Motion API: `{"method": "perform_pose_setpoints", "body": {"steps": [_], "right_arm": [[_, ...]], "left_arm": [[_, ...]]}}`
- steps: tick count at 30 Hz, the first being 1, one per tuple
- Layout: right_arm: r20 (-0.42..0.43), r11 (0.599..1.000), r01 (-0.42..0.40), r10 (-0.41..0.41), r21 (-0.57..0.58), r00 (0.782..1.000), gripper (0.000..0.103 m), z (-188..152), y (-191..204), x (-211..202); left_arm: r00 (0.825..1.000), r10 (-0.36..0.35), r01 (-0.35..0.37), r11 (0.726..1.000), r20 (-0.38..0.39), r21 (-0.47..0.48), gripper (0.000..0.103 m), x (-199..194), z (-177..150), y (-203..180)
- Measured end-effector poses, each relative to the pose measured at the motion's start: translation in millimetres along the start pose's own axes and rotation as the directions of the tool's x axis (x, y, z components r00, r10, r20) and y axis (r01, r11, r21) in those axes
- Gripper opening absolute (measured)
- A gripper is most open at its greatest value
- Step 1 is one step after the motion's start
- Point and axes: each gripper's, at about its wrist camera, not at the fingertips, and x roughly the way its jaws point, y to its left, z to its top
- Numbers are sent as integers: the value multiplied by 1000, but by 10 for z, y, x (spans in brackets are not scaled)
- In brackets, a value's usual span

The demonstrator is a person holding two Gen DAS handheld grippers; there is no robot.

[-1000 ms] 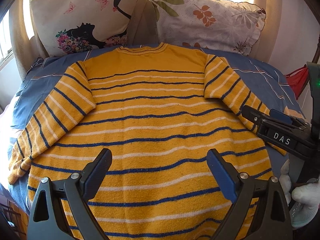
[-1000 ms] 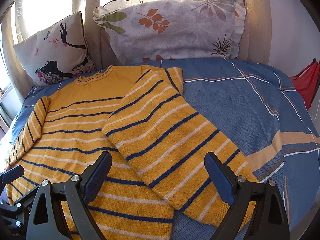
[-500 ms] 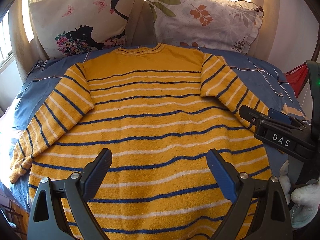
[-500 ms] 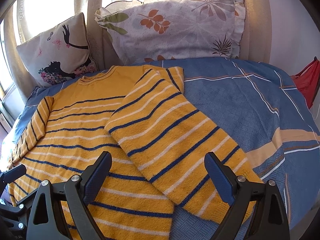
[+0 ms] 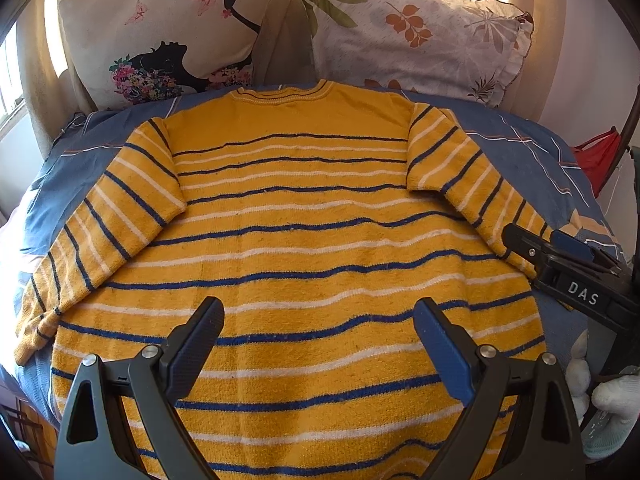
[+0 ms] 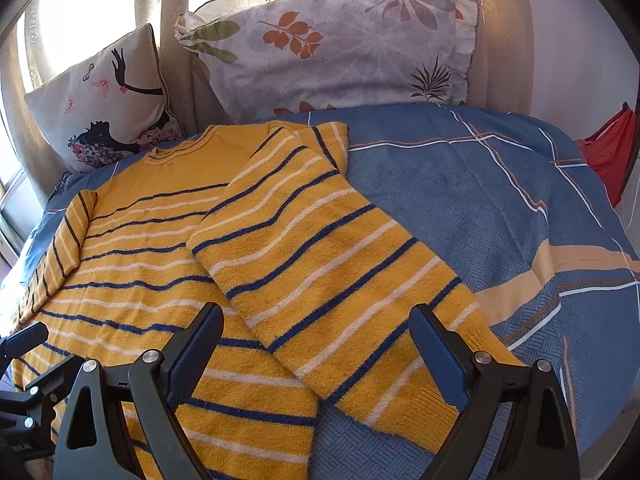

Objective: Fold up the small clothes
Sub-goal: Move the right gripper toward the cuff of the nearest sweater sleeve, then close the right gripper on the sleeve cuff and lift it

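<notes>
Blue patterned bedding (image 6: pixel 460 200) covers the bed we are working on, with two pillows propped at twelve o'clock against a sunlit curtain: a butterfly cushion (image 5: pixel 160 40) and a leaf-print pillow (image 5: pixel 420 36). Our yellow striped sweater (image 5: pixel 296 248) lies flat across the middle of the bed, collar toward twelve o'clock and hem toward six, spread that way, we judge, so the sleeves can be brought in one at a time.

Our left gripper (image 5: pixel 318 332) hovers over the lower body of the sweater near six o'clock, fingers spread wide and pinching nothing. Our right gripper (image 6: pixel 316 332) hangs just as wide apart above the right sleeve (image 6: pixel 332 276), which runs from the shoulder at eleven o'clock down to its cuff at five o'clock. The cuff sits right between the fingers, so we take this as lining up to grasp it. From the left wrist view the same gripper shows at three o'clock, at the sleeve's end.

The left sleeve (image 5: pixel 100 232) lies untouched toward eight o'clock. No fold is made yet.
</notes>
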Motion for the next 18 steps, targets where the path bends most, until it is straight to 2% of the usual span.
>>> {"method": "perform_pose_setpoints", "body": {"steps": [3, 7, 11, 15, 18], "right_arm": [[33, 1000, -5, 5, 4, 999, 96, -47, -148, -167], [60, 997, 77, -77, -4, 995, 96, -150, -459, -414], [15, 988, 145, -146, 50, 989, 96, -263, -765, -401], [-34, 986, 130, -128, 102, 991, 96, -302, -831, -251], [-62, 987, 127, -121, 101, 991, 96, -333, -773, -140]], "left_arm": [[1000, 5, -4, 1000, 10, -13, 95, -21, 5, 36], [1000, -9, 9, 999, 17, -37, 95, -16, 6, 75], [1000, -30, 30, 999, -1, -20, 95, 41, -5, -10], [1000, -26, 26, 1000, 7, 6, 95, 10, -16, -57], [1000, -19, 19, 1000, 11, -20, 95, 3, -3, -1]]}}
